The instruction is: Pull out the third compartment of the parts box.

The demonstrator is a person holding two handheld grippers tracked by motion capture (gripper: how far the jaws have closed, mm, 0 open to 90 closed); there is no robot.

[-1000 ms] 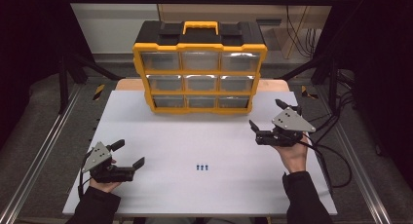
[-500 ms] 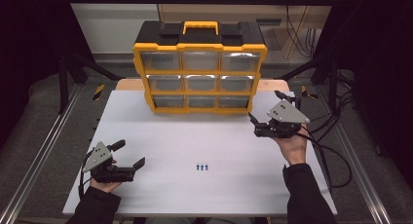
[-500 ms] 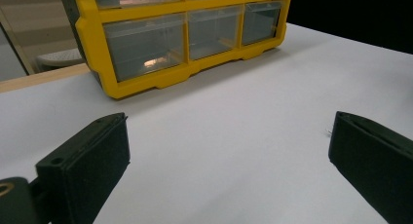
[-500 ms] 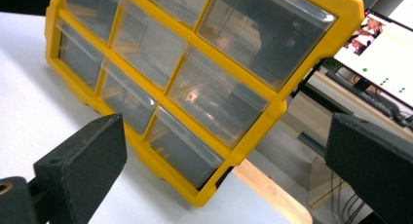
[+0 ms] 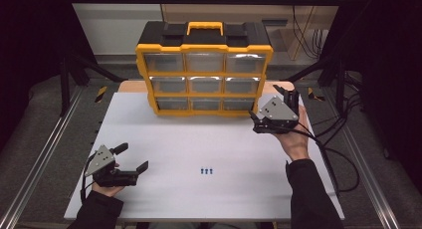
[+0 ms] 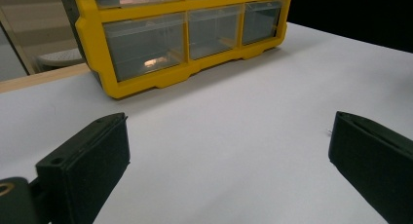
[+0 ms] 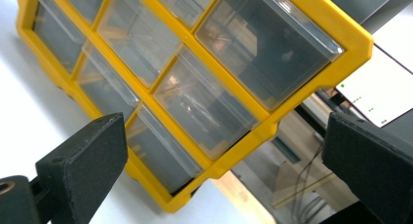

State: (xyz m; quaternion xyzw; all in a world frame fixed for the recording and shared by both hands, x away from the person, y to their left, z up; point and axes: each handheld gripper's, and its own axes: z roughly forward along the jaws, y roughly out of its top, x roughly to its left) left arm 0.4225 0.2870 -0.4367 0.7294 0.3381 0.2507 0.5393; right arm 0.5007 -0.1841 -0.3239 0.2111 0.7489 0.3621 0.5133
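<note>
A yellow and black drawer cabinet with clear drawers stands at the back middle of the white table. Three tiny blue pieces lie in a row on the table's front middle. My left gripper rests low at the front left, open and empty; its own view looks across the table at the cabinet's bottom drawers. My right gripper hovers beside the cabinet's lower right corner, open and empty. In the right gripper view the cabinet appears tilted and close, between the spread jaws.
Black cables trail off the table's right side from the right gripper. Metal frame rails run along both sides of the table. A wooden edge shows behind the white surface.
My right gripper has moved away from the person toward the cabinet's right side and tilted. The left gripper and the blue pieces have stayed put.
</note>
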